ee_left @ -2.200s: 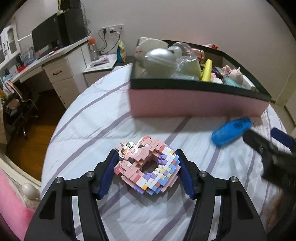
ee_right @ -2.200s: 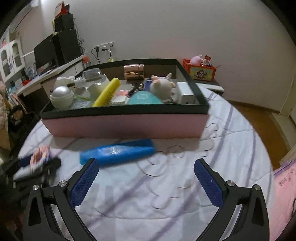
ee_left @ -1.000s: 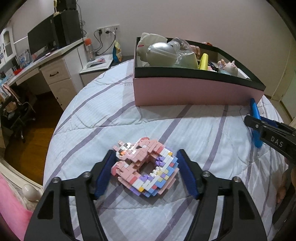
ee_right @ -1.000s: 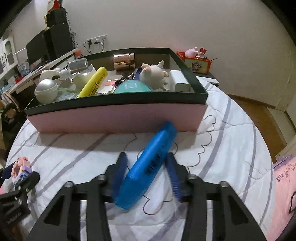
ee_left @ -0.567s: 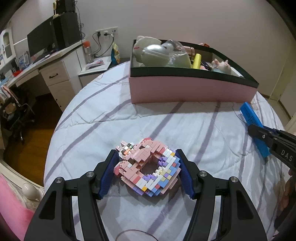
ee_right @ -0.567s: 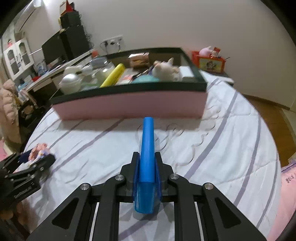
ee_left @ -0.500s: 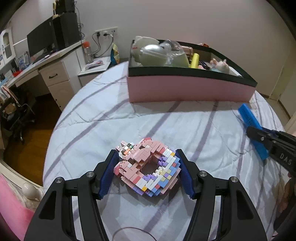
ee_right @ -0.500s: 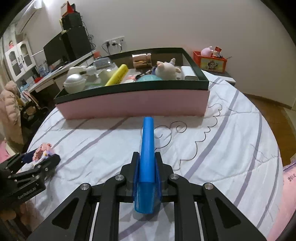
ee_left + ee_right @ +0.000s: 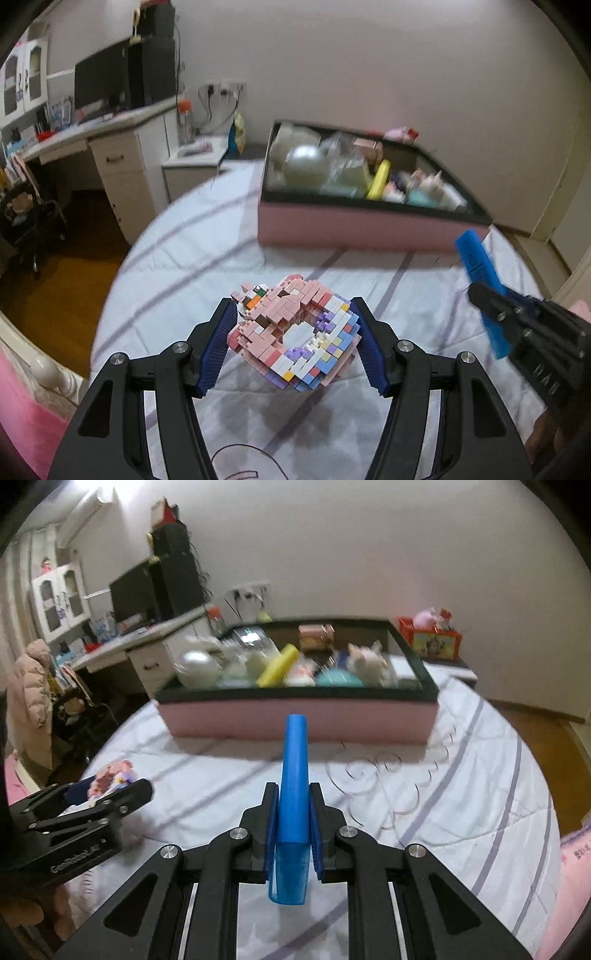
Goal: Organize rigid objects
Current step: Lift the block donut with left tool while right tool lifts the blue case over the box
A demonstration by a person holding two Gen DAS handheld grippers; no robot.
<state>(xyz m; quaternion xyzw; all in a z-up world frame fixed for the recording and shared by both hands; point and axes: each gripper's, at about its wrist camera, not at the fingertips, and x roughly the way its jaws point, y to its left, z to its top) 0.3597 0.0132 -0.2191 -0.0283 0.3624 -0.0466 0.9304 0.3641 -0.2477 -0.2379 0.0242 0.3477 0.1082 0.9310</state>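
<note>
My left gripper (image 9: 295, 343) is shut on a pink, white and purple brick-built donut (image 9: 295, 332) and holds it above the striped bedspread (image 9: 184, 280). My right gripper (image 9: 293, 812) is shut on a blue tube (image 9: 293, 786) that points toward the pink box with a black rim (image 9: 295, 720). The box holds several items, among them a yellow tube (image 9: 277, 664) and a silver ball (image 9: 195, 666). In the left wrist view the box (image 9: 369, 225) lies ahead and the right gripper (image 9: 517, 325) with the blue tube (image 9: 480, 280) is at the right. The left gripper with the donut (image 9: 110, 779) shows at the left of the right wrist view.
A desk with drawers (image 9: 118, 162) and a monitor stand left of the bed. A low nightstand (image 9: 195, 166) is behind the bed. A red box with toys (image 9: 436, 635) sits on a shelf at the back right. The bed edge drops to a wooden floor on both sides.
My left gripper has lifted the brick donut off the bedspread. My right gripper, which closed on the blue tube earlier, has raised it and both views have tilted upward.
</note>
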